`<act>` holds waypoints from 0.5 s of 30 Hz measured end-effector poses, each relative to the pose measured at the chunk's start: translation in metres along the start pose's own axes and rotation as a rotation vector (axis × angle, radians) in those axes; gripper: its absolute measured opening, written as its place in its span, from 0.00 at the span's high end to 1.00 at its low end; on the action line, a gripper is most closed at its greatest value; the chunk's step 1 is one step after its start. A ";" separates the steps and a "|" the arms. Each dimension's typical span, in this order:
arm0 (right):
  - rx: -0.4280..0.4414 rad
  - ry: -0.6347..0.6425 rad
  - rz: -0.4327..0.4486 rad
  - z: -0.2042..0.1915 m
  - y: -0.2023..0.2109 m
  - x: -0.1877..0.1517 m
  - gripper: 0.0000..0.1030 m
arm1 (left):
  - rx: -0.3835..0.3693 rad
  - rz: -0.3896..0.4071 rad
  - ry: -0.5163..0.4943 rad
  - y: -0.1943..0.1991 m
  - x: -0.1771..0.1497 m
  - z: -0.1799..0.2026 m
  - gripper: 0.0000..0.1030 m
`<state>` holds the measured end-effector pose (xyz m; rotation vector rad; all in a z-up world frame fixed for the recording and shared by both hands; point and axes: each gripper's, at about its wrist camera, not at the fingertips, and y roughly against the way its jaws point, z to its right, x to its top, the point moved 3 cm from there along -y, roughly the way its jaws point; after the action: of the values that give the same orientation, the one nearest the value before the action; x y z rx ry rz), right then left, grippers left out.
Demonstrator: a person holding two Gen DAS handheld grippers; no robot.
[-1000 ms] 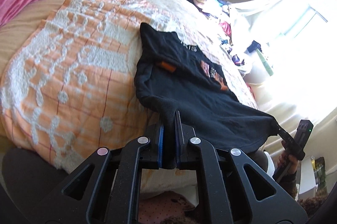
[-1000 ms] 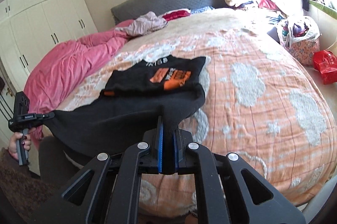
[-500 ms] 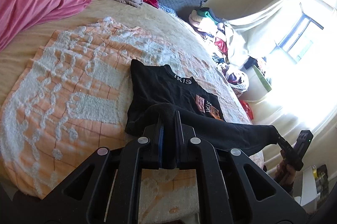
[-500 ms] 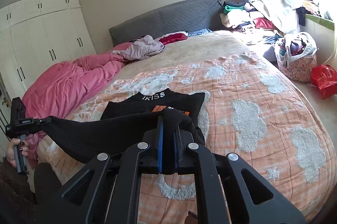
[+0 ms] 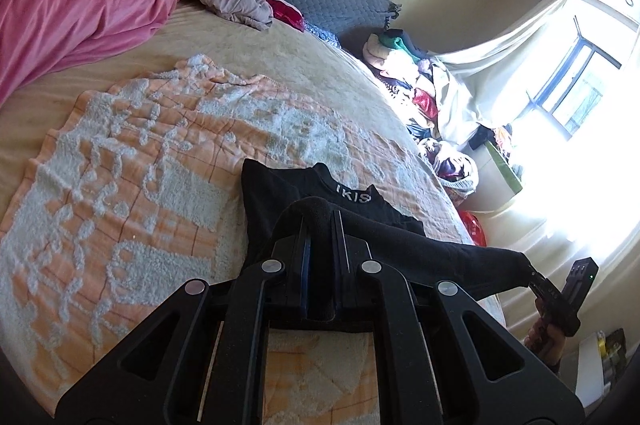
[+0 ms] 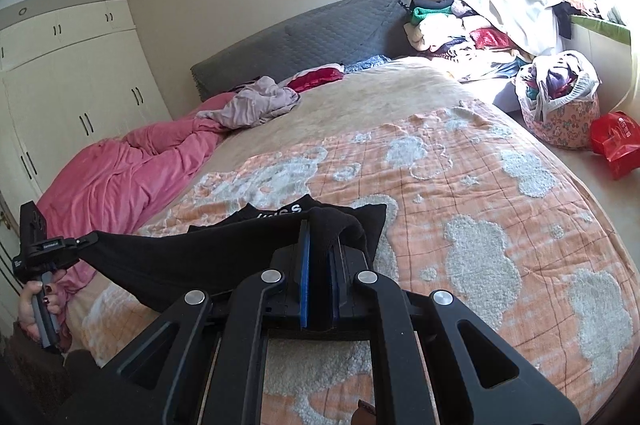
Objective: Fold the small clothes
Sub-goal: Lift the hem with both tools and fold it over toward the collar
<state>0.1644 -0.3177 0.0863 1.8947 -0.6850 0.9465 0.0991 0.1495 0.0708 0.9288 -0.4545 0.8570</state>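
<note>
Shirt (image 5: 408,245) hem stretches taut sideways between left gripper (image 5: 320,221) and right gripper (image 6: 320,237), both clamped on it.

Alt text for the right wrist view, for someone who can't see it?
The right gripper and left gripper each pinch a corner of a black shirt, lifting its hem above an orange-and-white blanket on a bed; its collar lies on the blanket.

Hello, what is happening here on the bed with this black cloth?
A person is folding a small black top on the orange-and-white blanket spread over the bed. The left gripper and the right gripper are each shut on a corner of its lower edge, which hangs lifted between them. The collar end, with white letters, lies flat on the blanket. The fold is not yet laid down.
</note>
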 end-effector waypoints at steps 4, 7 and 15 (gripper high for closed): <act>-0.038 0.019 -0.021 0.001 -0.021 0.006 0.94 | 0.010 -0.005 0.012 -0.020 0.008 -0.007 0.98; -0.051 0.019 -0.031 0.003 -0.035 0.008 0.94 | 0.021 -0.013 0.014 -0.033 0.013 -0.012 0.98; -0.087 0.017 -0.076 0.009 -0.071 0.015 0.93 | 0.057 -0.038 0.010 -0.066 0.021 -0.031 0.98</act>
<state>0.2296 -0.2943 0.0624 1.8210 -0.6298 0.8701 0.1643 0.1640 0.0348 0.9825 -0.4045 0.8436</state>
